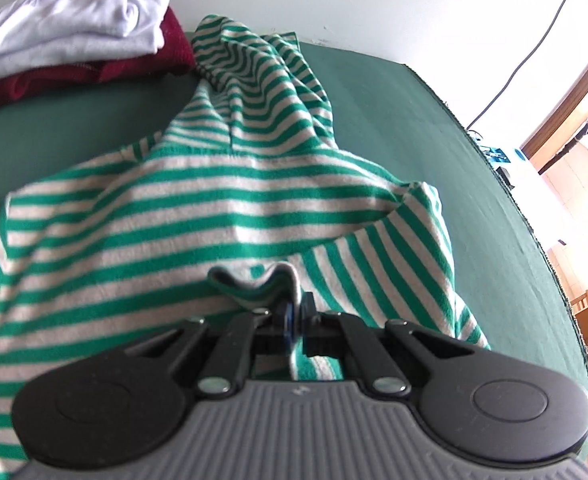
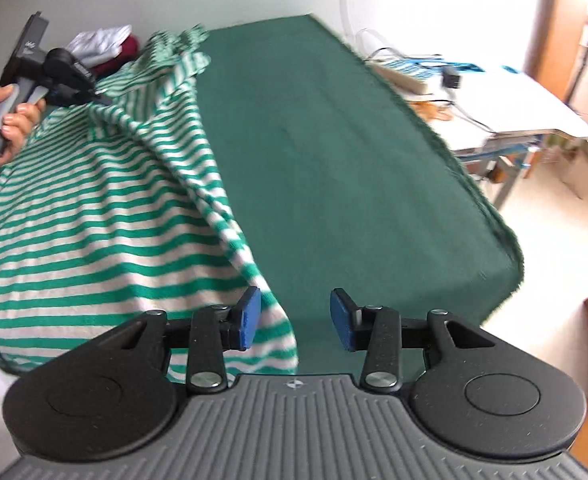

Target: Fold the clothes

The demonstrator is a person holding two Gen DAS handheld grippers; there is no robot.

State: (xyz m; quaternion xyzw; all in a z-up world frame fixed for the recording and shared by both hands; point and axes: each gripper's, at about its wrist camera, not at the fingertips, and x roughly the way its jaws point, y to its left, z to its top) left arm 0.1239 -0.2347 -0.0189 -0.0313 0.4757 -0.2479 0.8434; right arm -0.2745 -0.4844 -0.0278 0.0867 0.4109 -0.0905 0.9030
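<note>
Left jaws clamped on striped top (image 1: pixel 221 200)

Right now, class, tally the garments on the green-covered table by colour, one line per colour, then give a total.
Green-and-white striped: 1, the striped top, pinched by the left gripper
White: 1 folded bundle; whether it holds more than one piece cannot be told
Dark red: 1, the maroon garment, under the white one
Total: 3
</note>
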